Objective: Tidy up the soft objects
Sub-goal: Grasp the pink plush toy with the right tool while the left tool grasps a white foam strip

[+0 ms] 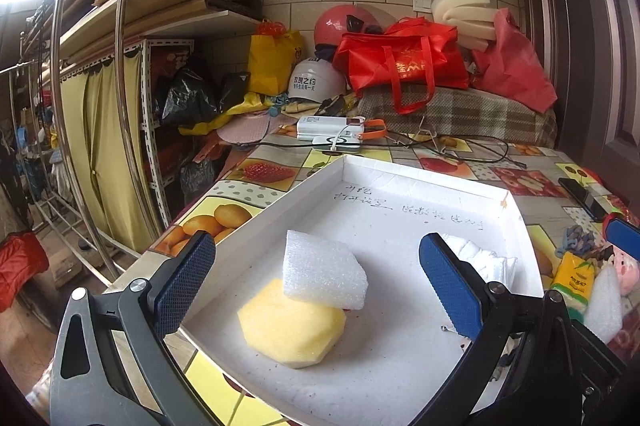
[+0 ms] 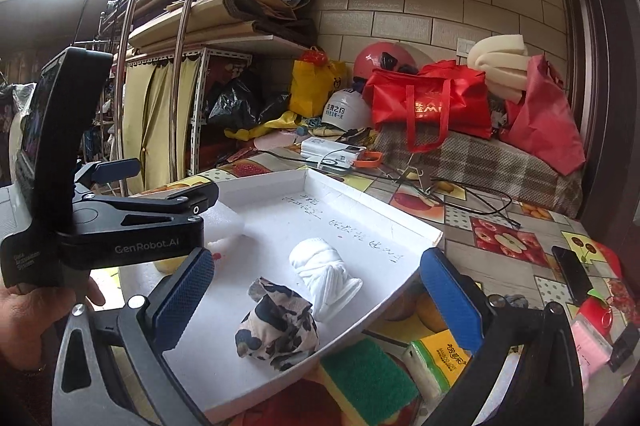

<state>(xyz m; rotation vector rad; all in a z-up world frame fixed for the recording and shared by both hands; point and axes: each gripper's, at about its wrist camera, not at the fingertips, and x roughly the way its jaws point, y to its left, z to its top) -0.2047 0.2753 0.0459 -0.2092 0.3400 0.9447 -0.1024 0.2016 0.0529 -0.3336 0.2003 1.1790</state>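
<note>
Left wrist view: left gripper (image 1: 316, 282) spread wide, nothing pinched, over white tray (image 1: 400, 170). Inside, near its front edge, white foam block (image 1: 324, 272) tilted on yellow sponge (image 1: 288, 330). Probably both light, squashy; best taken across flat sides.

Right wrist view: right gripper (image 2: 316, 294) spread, empty. Shows patterned cloth bundle (image 2: 276, 326) touching rolled white cloth (image 2: 324, 274) by tray's right edge, limp, graspable mid-bulk. Outside tray: green scouring pad (image 2: 368, 370), tissue pack (image 2: 436, 362), both unseen or partly hidden from left.
</note>
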